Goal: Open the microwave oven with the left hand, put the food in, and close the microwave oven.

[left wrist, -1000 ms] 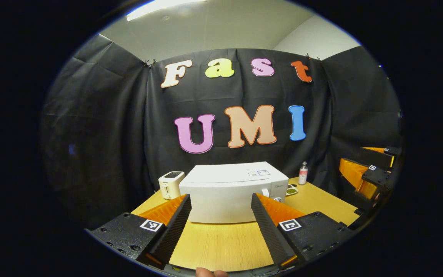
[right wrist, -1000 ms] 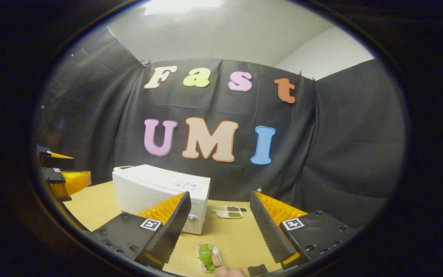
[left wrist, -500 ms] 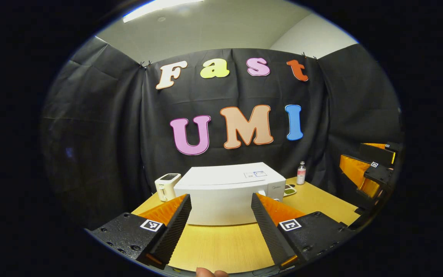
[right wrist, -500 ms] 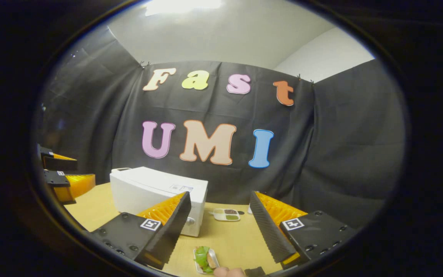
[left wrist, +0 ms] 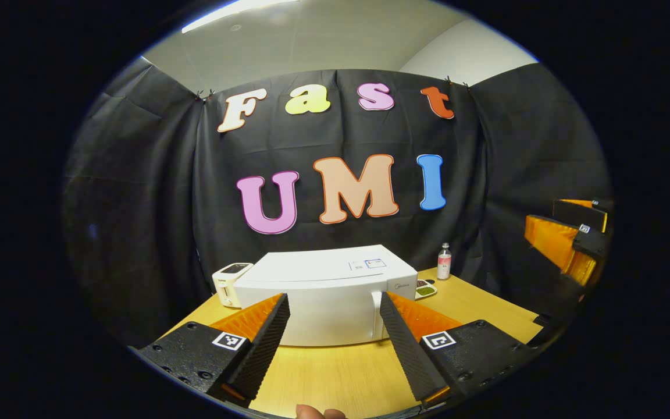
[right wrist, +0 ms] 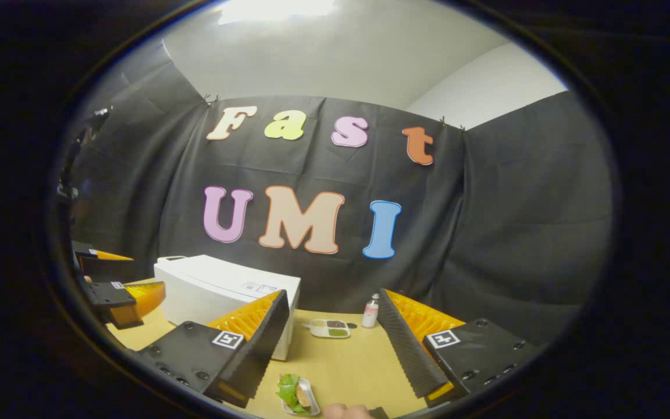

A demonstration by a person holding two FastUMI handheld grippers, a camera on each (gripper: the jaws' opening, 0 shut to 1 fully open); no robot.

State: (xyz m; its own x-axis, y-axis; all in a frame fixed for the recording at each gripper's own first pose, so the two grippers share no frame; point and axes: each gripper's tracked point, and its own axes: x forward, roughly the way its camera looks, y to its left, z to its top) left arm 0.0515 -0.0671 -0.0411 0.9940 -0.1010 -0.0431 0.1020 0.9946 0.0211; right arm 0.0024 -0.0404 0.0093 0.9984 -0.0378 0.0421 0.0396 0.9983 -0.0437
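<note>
- Left gripper view: the left tool (left wrist: 335,340) hangs wide open over the counter (left wrist: 335,378) with nothing between its fingers. The microwave oven (left wrist: 326,294) sits at frame centre, door shut, front face toward the camera, long axis running left to right. A toaster (left wrist: 229,283) stands at its left; a bottle (left wrist: 444,261) and a small dish (left wrist: 425,287) at its right.
- Judging from this, the opening step has barely begun; next the left tool must reach the door's edge and pull.
- Right gripper view: the right tool (right wrist: 332,343) is also wide open and empty. The food (right wrist: 293,395), a small tray of greens, lies at the bottom centre, lengthways roughly away from the camera, near the microwave oven's corner.
</note>
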